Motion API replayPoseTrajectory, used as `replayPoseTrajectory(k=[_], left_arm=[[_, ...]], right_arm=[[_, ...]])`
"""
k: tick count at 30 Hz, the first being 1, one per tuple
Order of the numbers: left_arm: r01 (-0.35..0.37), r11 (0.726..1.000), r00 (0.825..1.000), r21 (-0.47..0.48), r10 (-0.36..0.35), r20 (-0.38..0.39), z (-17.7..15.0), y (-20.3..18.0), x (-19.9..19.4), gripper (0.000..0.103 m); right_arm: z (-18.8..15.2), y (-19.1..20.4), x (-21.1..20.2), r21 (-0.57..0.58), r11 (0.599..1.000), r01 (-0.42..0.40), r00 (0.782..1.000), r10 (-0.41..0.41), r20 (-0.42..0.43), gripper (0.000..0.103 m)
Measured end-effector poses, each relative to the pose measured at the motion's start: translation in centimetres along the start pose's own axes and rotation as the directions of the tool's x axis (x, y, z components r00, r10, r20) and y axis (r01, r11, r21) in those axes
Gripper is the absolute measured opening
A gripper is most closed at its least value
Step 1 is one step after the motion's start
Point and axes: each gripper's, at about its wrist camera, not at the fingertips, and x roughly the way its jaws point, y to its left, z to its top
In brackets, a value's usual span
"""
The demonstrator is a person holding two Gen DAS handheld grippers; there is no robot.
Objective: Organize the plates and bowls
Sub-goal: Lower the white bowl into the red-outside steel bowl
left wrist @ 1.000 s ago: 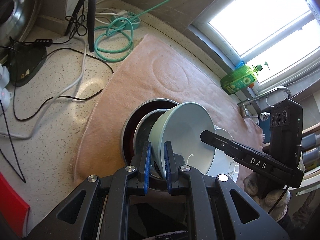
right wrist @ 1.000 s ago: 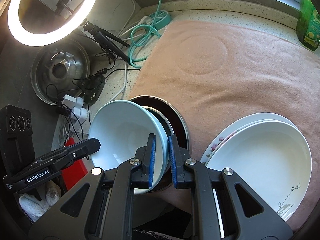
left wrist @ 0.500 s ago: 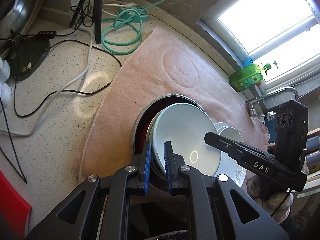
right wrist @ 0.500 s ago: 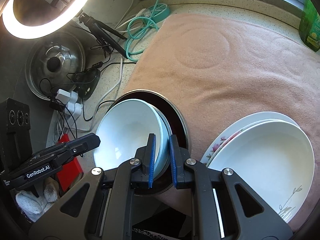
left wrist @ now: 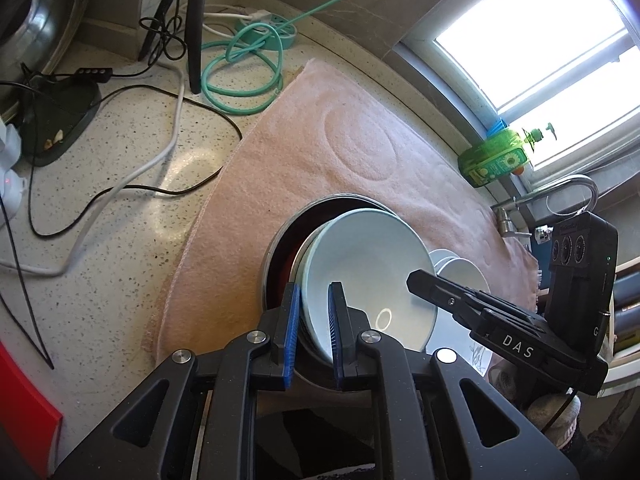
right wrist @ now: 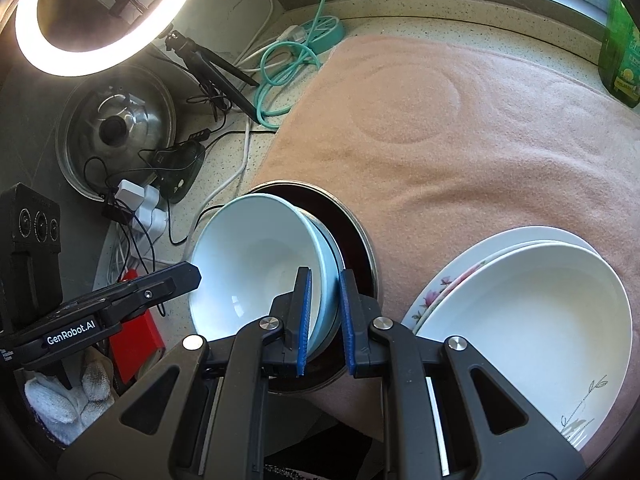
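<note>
Lower than a second ago, the pale bowl [left wrist: 360, 264] now sits less tilted, settled into the metal-rimmed dish [left wrist: 276, 256] near the towel's [left wrist: 320, 152] front left corner. My left gripper [left wrist: 312, 332] is clamped on the bowl's near-left rim, my right gripper [right wrist: 324, 312] on the opposite rim. Its mouth faces up, leaning slightly toward the left gripper; being round, it has no long axis. Only the right view shows the stacked white plates [right wrist: 532, 312] in full at the towel's front right, plus the ring light [right wrist: 100, 16] and pot lid [right wrist: 116, 128]. Only the left view shows the window [left wrist: 532, 32] and tap [left wrist: 560, 188].
</note>
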Motion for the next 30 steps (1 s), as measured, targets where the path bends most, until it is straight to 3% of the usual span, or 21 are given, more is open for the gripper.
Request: replayPoseTrajectory(k=[12,24,28,30], left_arm=[[0.012,1.0,1.0,-0.006,-0.012,-0.009,0.4,0.2,0.1,0.011],[0.026,0.999,0.999,-0.04,-0.024,0.029,0.5,1.4,-1.3,0.011],[0.027,0.998,0.998,-0.057,-0.024,0.053,0.3,2.2,-2.1,0.014],[0.018,0.998,0.998,-0.063,-0.015,0.057,0.1,2.7,-2.3,0.014]], right_arm=[[0.5,-0.3,0.2,0.019,1.0,-0.016,0.999,0.016,-0.033,0.016],[0.3,-1.3,-1.4,0.072,0.996,-0.045,0.999,0.045,-0.002,0.017],[0.1,-2.4,-2.8,0.105,0.994,-0.042,0.998,0.038,0.041,0.036],[-0.1,-3.2,-3.3,0.13,0.991,-0.04,0.998,0.033,0.055,0.038]])
